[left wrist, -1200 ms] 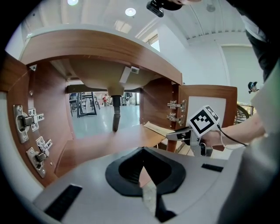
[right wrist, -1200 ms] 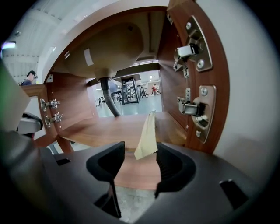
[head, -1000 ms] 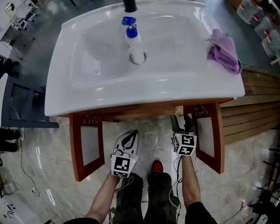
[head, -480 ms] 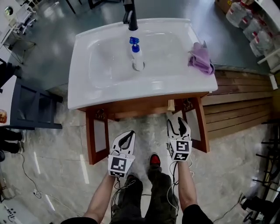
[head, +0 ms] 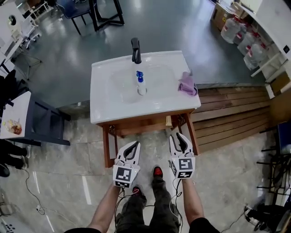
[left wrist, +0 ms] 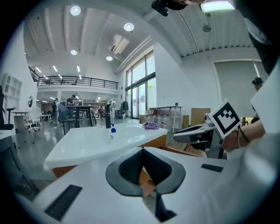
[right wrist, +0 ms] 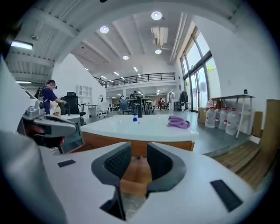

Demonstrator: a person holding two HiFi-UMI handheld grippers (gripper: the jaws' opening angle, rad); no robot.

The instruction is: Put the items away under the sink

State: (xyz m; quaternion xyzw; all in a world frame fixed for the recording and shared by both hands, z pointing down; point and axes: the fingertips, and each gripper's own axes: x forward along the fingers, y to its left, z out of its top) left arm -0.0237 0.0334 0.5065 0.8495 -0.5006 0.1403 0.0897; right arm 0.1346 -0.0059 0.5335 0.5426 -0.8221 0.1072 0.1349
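Observation:
A white sink top (head: pixel 109 107) stands on a wooden cabinet (head: pixel 141 124) whose two doors hang open. In the basin stands a blue-capped spray bottle (head: pixel 140 83) (left wrist: pixel 112 132) (right wrist: pixel 135 117), below the black faucet (head: pixel 135 50). A purple cloth (head: pixel 187 84) (left wrist: pixel 151 126) (right wrist: pixel 177 122) lies on the sink's right rim. Both grippers hang in front of the cabinet, well short of the sink. My left gripper (head: pixel 135 146) (left wrist: pixel 143 151) is shut and empty. My right gripper (head: pixel 179 139) (right wrist: pixel 138 148) is open, its jaws have just been closing, and nothing is between them.
A dark stand (head: pixel 43 125) sits left of the sink. Wooden decking (head: pixel 227 113) lies to the right, with water jugs (head: pixel 236 29) beyond it. Chairs (head: pixel 102 11) stand at the back. The person's red-toed shoe (head: pixel 157 172) is on the marble floor between the grippers.
Both grippers have risen away from the open cabinet, and the sink now looks smaller and farther off. The right gripper's jaws stand closer together than before.

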